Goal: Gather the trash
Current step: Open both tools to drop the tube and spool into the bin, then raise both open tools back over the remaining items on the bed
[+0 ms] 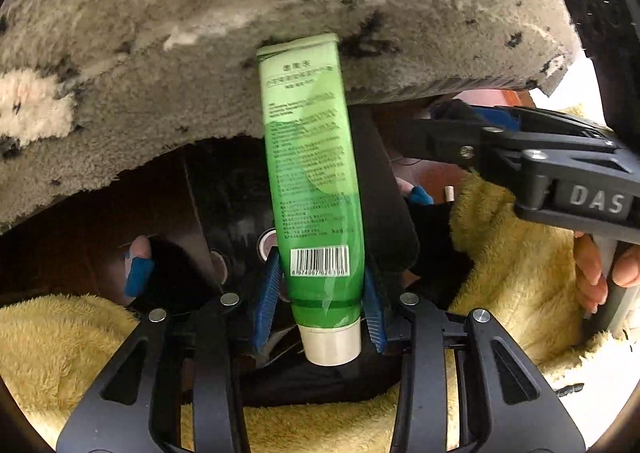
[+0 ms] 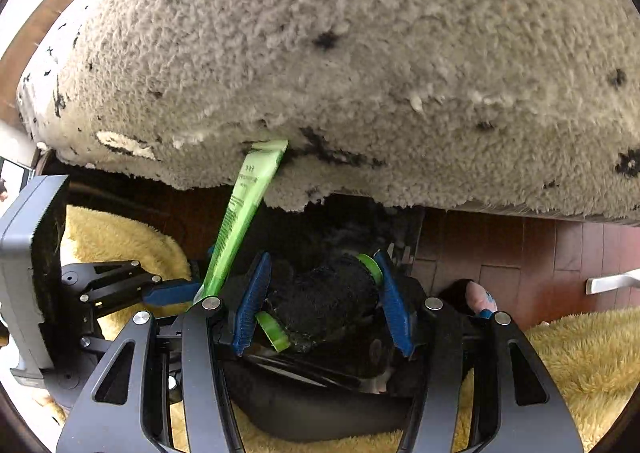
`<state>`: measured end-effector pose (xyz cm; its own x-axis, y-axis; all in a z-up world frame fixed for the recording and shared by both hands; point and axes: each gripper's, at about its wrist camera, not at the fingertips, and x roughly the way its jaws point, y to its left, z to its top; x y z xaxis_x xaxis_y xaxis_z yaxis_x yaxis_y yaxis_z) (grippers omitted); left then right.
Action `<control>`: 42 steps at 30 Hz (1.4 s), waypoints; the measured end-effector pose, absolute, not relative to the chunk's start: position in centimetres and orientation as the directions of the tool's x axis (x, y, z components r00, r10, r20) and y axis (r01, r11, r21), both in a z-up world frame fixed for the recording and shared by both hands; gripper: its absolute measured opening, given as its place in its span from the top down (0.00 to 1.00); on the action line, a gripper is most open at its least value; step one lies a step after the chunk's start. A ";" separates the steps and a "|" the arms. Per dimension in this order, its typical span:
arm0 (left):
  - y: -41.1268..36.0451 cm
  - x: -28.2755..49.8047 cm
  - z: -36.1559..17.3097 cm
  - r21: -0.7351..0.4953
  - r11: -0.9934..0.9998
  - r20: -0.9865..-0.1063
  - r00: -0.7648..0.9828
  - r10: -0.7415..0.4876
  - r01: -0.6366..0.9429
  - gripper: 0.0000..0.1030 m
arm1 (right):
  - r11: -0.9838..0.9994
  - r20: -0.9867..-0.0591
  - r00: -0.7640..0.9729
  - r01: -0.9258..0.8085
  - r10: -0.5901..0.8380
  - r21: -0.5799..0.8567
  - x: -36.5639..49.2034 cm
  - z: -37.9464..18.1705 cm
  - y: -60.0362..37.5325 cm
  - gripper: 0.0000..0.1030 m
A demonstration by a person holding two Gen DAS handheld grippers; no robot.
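Note:
A green tube (image 1: 310, 189) with a white cap and a barcode is held cap-down between my left gripper's (image 1: 320, 301) blue pads. It also shows edge-on in the right wrist view (image 2: 240, 213), where the left gripper (image 2: 176, 291) sits at the left. My right gripper (image 2: 320, 305) is shut on a black fuzzy roll with green ends (image 2: 324, 303). The right gripper shows in the left wrist view (image 1: 452, 125) at the right, its tip behind the tube's far side. Both hang over a dark opening (image 1: 224, 197).
A grey shaggy rug with black marks (image 2: 360, 53) fills the top of both views. Yellow fluffy fabric (image 1: 520, 261) lies to both sides of the dark opening. Reddish wood floor (image 2: 520, 249) shows at the right.

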<state>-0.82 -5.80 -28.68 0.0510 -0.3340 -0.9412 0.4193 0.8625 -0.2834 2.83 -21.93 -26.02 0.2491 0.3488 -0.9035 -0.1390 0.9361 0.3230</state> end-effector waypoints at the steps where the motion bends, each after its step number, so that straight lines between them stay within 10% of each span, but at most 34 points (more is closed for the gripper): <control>1: -5.5 -0.6 -28.6 -0.278 0.867 -0.943 0.055 -0.328 0.413 0.61 | 0.936 -0.904 0.249 -0.141 0.348 0.321 2.9 -26.0 -21.8 0.47; 6: -4.9 -0.2 -27.9 -0.261 0.878 -0.942 0.093 -0.323 0.402 0.41 | 0.941 -0.904 0.263 -0.136 0.336 0.310 3.2 -25.5 -21.5 0.35; 42: -0.1 10.7 -7.8 0.001 0.943 -0.760 0.614 -0.215 0.331 0.25 | 0.970 -0.728 0.644 -0.197 0.235 0.139 13.7 -6.5 -24.2 0.21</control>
